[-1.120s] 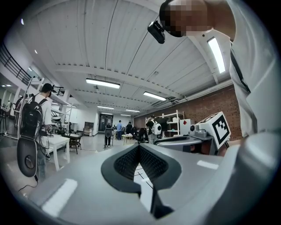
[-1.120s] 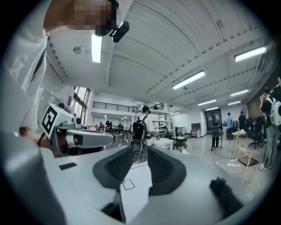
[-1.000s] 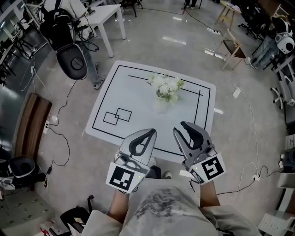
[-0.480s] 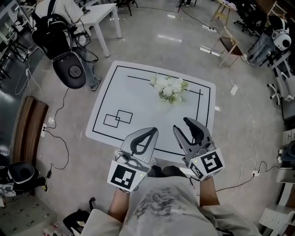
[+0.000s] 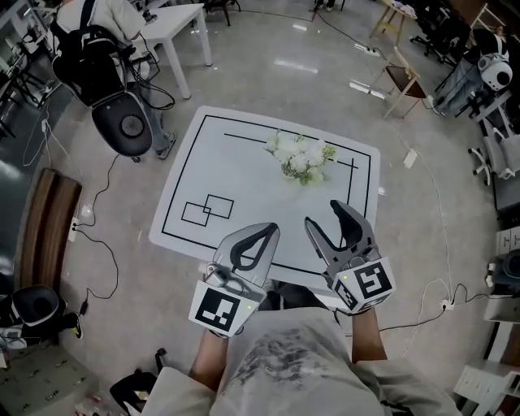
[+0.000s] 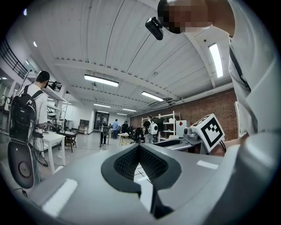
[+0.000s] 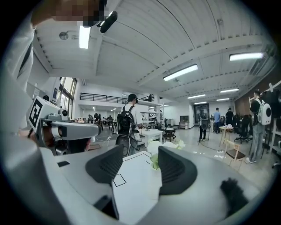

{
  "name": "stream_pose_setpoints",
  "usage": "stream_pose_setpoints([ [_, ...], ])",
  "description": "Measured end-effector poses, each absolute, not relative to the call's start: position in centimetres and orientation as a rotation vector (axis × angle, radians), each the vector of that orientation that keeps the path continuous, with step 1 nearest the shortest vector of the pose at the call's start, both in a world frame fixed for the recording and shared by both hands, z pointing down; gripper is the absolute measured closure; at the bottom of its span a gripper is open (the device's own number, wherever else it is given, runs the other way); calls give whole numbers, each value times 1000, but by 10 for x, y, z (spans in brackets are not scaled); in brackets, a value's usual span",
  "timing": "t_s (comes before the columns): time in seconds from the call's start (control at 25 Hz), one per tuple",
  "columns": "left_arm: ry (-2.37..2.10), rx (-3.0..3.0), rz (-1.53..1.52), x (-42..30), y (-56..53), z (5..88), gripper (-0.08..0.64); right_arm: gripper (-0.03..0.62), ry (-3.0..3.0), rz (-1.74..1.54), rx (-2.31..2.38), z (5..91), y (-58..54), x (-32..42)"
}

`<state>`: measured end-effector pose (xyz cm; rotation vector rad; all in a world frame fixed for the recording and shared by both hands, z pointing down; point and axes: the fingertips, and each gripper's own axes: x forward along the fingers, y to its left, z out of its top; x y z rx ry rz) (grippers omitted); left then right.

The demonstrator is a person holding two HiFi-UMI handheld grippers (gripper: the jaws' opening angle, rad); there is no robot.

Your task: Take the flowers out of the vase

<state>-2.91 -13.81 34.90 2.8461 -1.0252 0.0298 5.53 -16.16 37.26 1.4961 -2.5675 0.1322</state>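
Note:
A bunch of white flowers (image 5: 301, 155) with green leaves stands at the far right of the white table (image 5: 244, 166); the blooms almost hide its vase. Both grippers hover at the table's near edge, well short of the flowers. My left gripper (image 5: 266, 230) is shut with nothing in it, its tips meeting in the left gripper view (image 6: 139, 147). My right gripper (image 5: 325, 216) has its jaws apart and opening, with nothing between them. In the right gripper view (image 7: 140, 163) the flowers (image 7: 154, 149) show far off between the pads.
Black lines frame the table top, with two overlapping rectangles (image 5: 207, 210) at its left. A person with a backpack (image 5: 85, 53) stands by a white desk (image 5: 175, 18) at the upper left. Wooden chairs (image 5: 410, 77) stand at the upper right. Cables cross the floor.
The right gripper's jaws have spread apart from nearly shut, and it has edged toward the table. The left gripper stays shut and has barely shifted.

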Motion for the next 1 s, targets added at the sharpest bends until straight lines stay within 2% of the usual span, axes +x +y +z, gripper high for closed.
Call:
stream_pose_setpoints([
  [0.52,-1036,2849,73,-23,-154,358,552,269,-2561,186,1494,394,-185,65],
  [1.0,-1060,2827,119,-4,-173,365,552,145,-2583,275,1498,414,-218,86],
])
